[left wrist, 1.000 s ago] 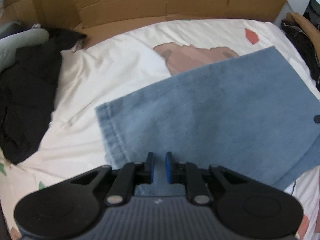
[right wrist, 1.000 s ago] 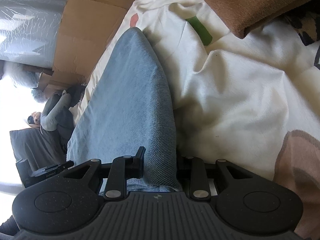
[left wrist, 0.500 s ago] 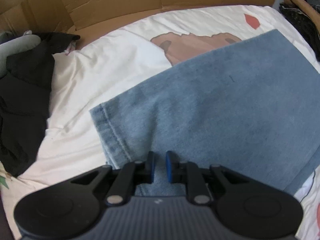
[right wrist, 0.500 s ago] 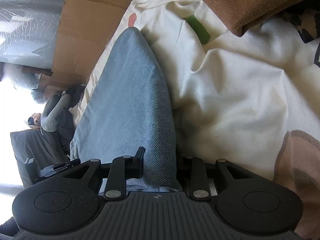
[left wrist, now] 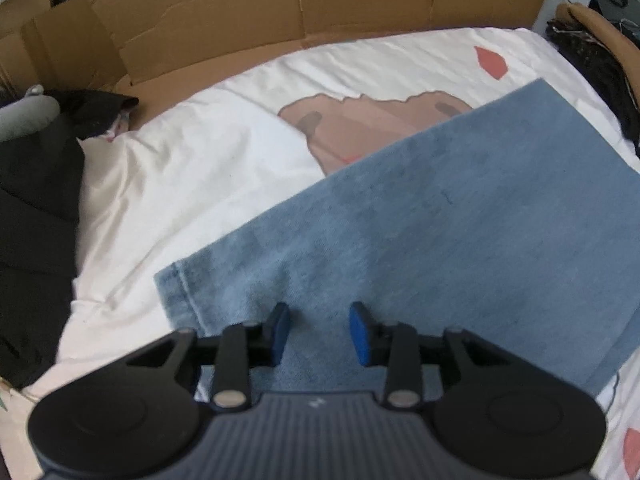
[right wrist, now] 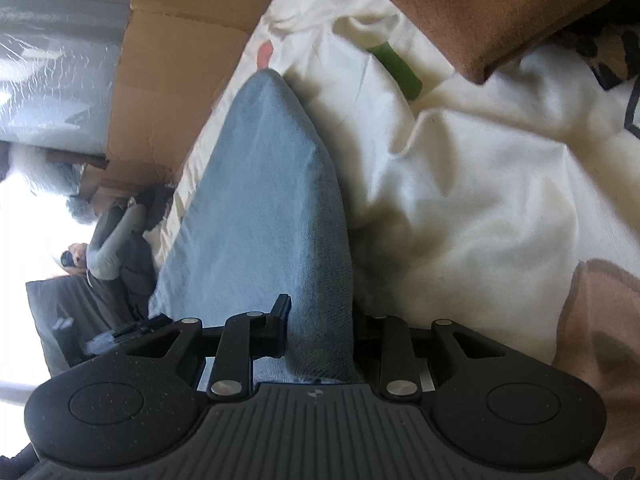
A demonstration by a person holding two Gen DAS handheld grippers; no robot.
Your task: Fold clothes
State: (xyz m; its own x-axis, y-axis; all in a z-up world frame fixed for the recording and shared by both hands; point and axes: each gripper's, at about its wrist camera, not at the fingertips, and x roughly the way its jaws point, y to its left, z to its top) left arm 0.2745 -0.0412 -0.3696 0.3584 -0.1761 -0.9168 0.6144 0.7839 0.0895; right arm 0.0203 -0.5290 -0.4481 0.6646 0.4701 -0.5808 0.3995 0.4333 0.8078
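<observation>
Left tongs (left wrist: pixel 319 334) just opening above jeans (left wrist: pixel 440 232); right tongs (right wrist: pixel 320 334) clamp them

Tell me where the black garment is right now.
In the left wrist view the black garment lies heaped at the left edge of the white sheet, left of the jeans and below the cardboard.

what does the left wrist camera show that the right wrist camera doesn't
Only the left wrist view shows the hemmed end of the blue jeans lying flat, and the left hand-held gripper, whose jaws have just opened, gripping nothing. Only the right wrist view shows the right hand-held gripper clamped on a denim fold, and a brown cloth. Both show the jeans, the white bedsheet and cardboard.
</observation>
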